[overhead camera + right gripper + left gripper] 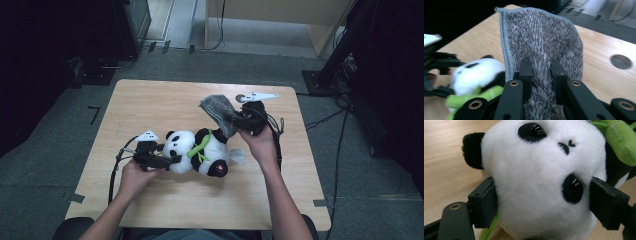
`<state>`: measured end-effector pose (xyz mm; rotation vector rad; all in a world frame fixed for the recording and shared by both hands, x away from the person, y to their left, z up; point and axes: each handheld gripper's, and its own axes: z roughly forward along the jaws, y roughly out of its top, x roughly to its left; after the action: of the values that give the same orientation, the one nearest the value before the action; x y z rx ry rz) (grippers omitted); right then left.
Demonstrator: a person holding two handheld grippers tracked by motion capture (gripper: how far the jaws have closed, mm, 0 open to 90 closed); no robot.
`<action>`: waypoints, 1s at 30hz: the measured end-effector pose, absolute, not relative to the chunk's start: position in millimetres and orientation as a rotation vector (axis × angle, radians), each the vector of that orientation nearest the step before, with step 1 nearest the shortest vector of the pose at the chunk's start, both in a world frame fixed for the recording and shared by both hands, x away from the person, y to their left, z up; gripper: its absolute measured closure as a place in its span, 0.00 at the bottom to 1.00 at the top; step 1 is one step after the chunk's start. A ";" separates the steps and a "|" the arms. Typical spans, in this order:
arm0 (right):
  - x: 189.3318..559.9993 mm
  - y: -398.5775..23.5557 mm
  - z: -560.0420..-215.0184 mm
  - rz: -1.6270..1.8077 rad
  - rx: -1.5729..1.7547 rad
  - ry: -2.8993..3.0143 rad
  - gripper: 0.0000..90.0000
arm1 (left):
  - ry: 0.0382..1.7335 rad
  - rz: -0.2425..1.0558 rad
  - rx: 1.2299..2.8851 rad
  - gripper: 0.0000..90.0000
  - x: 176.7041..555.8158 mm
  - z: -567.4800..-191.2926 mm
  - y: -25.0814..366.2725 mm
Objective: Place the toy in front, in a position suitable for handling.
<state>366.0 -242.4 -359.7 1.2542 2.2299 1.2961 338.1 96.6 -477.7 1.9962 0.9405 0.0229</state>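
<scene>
Panda's head (541, 182) clamped in left hand-held gripper (544, 202); grey cloth (541, 50) pinched in right hand-held gripper (541, 75).

In the high view, the panda toy (200, 152) lies on the table (150, 105) at the frame's centre. My left gripper (172, 160) is at its left side, around its head. My right gripper (235, 122) holds the cloth (219, 112) to the upper right of the panda.

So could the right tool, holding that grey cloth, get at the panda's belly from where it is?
Probably yes. The right tool, shut on the grey cloth, is just beyond the panda, with nothing between. The left tool grips only the head, so the belly lies exposed.
</scene>
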 end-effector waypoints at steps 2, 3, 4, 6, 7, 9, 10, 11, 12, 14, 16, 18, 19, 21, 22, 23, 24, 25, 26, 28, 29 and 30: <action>365.0 -233.4 -355.5 1.297 1.222 2.248 0.85 | 0.942 0.025 1.999 0.20 338.1 -477.3 96.3; 364.8 -229.8 -354.2 1.294 1.202 2.256 0.85 | 0.944 0.027 2.000 0.20 338.0 -476.8 95.8; 364.1 -223.3 -352.5 1.287 1.176 2.272 0.85 | 0.944 0.028 2.001 0.21 337.7 -476.4 95.4; 363.4 -213.9 -351.4 1.286 1.137 2.293 0.85 | 0.941 0.039 2.004 0.22 336.7 -475.6 94.6; 363.4 -208.4 -351.3 1.289 1.118 2.310 0.85 | 0.940 0.040 2.005 0.23 336.4 -475.4 94.2; 363.3 -196.5 -351.9 1.299 1.089 2.341 0.85 | 0.944 0.039 2.006 0.24 335.8 -474.8 93.2; 363.9 -188.9 -353.0 1.311 1.056 2.360 0.85 | 0.943 0.040 2.008 0.24 335.9 -474.8 93.2; 364.0 -184.0 -353.7 1.317 1.052 2.372 0.85 | 0.944 0.039 2.008 0.24 335.9 -474.7 93.0; 364.9 -177.4 -355.1 1.324 1.040 2.388 0.85 | 0.944 0.040 2.008 0.24 335.8 -474.6 92.9; 366.3 -163.7 -359.2 1.332 1.010 2.430 0.85 | 0.940 0.048 2.013 0.24 335.4 -474.5 93.0; 368.8 -148.5 -367.5 1.307 0.996 2.484 0.85 | 0.939 0.056 2.014 0.24 334.3 -474.1 92.5; 370.8 -137.8 -376.4 1.279 0.983 2.533 0.85 | 0.940 0.061 2.015 0.25 333.4 -473.8 92.0; 371.5 -132.1 -381.4 1.257 0.977 2.562 0.85 | 0.939 0.066 2.015 0.25 333.0 -473.7 91.9; 373.0 -122.5 -391.3 1.202 0.967 2.617 0.85 | 0.939 0.071 2.014 0.25 332.5 -473.9 91.7; 373.8 -119.5 -396.5 1.191 0.970 2.628 0.84 | 0.942 0.076 2.017 0.25 332.2 -474.1 91.6; 375.0 -117.7 -402.6 1.192 0.973 2.634 0.84 | 0.943 0.079 2.020 0.25 332.4 -474.5 91.8; 376.4 -117.9 -405.8 1.206 0.978 2.634 0.83 | 0.945 0.077 2.018 0.25 332.6 -474.8 92.2; 377.8 -118.7 -407.5 1.218 0.981 2.634 0.82 | 0.945 0.077 2.016 0.25 332.7 -475.0 92.3; 378.6 -119.6 -408.0 1.220 0.987 2.632 0.80 | 0.946 0.080 2.010 0.26 332.6 -475.1 92.0; 377.7 -119.1 -409.3 1.208 0.966 2.605 0.79 | 0.946 0.086 2.013 0.26 332.5 -475.2 91.8; 376.2 -118.0 -410.1 1.207 0.951 2.600 0.78 | 0.941 0.091 2.019 0.26 332.2 -475.5 91.8; 374.6 -115.9 -411.1 1.182 0.904 2.601 0.78 | 0.940 0.088 2.019 0.27 332.1 -475.9 92.0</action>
<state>374.6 -115.9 -411.1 0.9041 2.6014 1.1819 332.1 92.0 -475.9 2.0192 0.9395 0.0877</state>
